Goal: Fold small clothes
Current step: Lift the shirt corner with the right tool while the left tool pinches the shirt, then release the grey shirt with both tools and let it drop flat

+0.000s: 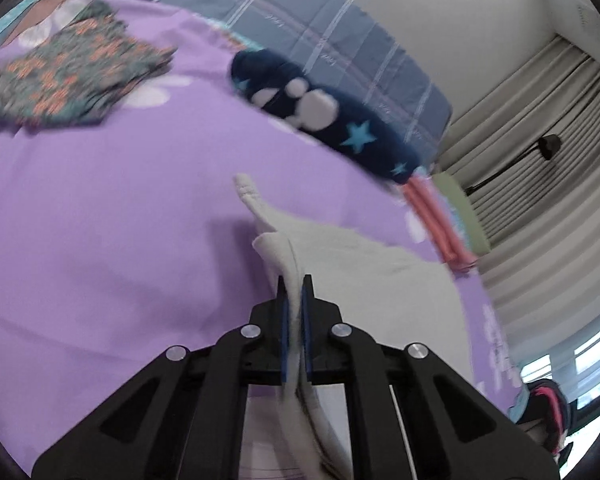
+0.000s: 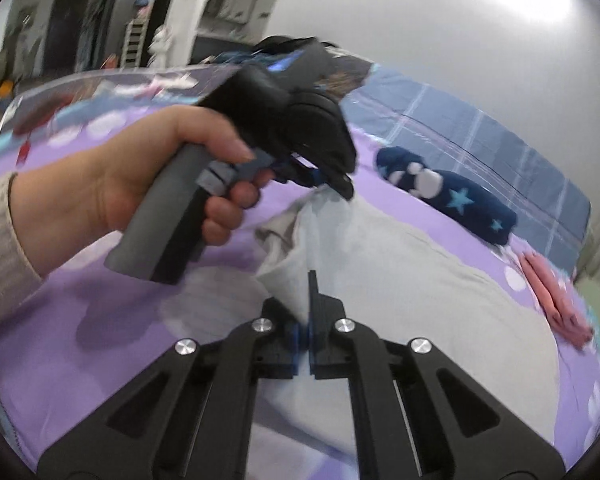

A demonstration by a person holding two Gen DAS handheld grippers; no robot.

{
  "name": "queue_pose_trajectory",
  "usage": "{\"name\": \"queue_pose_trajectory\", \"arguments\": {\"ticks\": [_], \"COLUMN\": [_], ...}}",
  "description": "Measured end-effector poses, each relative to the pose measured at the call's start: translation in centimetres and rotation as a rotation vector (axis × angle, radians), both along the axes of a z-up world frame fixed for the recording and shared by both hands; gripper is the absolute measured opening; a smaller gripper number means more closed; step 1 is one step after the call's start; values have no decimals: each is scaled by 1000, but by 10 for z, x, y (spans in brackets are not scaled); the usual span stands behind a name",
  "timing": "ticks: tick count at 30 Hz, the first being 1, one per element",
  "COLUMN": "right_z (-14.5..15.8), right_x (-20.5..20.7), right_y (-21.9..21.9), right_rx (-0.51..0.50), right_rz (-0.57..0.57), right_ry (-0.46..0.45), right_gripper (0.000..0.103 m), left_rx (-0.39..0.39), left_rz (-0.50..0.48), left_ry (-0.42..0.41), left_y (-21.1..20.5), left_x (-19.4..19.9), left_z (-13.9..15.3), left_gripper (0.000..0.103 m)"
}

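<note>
- On the near part of the purple bedspread [image 1: 100,240] lies the pale grey garment [image 2: 400,280], spread towards the bed's right edge.
- The left gripper [image 1: 295,292] is clamped on a raised fold of that cloth, which runs straight between its blue pads, likely so the edge can be carried over.
- The right gripper [image 2: 305,308] is closed too, its pads pinched at the garment's near edge; the cloth bunches around one finger.
- A hand [image 2: 112,188] holds the left tool from the bed's left side.
- Already-folded pieces sit clear: the navy starred one [image 1: 320,116], the floral one [image 1: 72,76] and the pink one [image 1: 436,220], near the far and right edges.
</note>
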State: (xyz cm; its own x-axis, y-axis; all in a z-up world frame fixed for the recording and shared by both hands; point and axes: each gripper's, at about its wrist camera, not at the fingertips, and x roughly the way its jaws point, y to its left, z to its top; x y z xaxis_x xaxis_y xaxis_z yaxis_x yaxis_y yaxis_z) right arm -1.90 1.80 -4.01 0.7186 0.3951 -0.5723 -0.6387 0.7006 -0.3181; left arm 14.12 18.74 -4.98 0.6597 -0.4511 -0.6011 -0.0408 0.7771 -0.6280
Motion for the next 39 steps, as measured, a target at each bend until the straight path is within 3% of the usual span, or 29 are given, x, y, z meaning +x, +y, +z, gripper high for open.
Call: {"name": "queue_pose_trajectory", "arguments": {"ticks": [7, 16, 27, 30, 34, 39], "right_z": [33, 40, 14, 2, -10, -13], "right_x": [18, 53, 73, 77, 76, 75], "right_y": [-64, -186, -318, -339, -352, -357], "right_rx": [114, 305, 484, 514, 515, 549], "right_rz": [-128, -317, -552, -592, -598, -580], "right_ry": [5, 128, 250, 294, 325, 345], "right_gripper": [3, 3, 3, 3, 3, 3], "left_rx": [77, 153, 203, 226, 316, 356], "left_rz": [-68, -191, -352, -387, -422, -427], "left_ry": [-32, -68, -26, -7, 12, 35], "left_y": [-65, -183, -326, -357, -391, -403], "left_x": [26, 55, 98, 105, 110, 112], "left_z": [47, 79, 59, 48, 35, 24], "left_gripper": [5, 5, 5, 5, 5, 5]}}
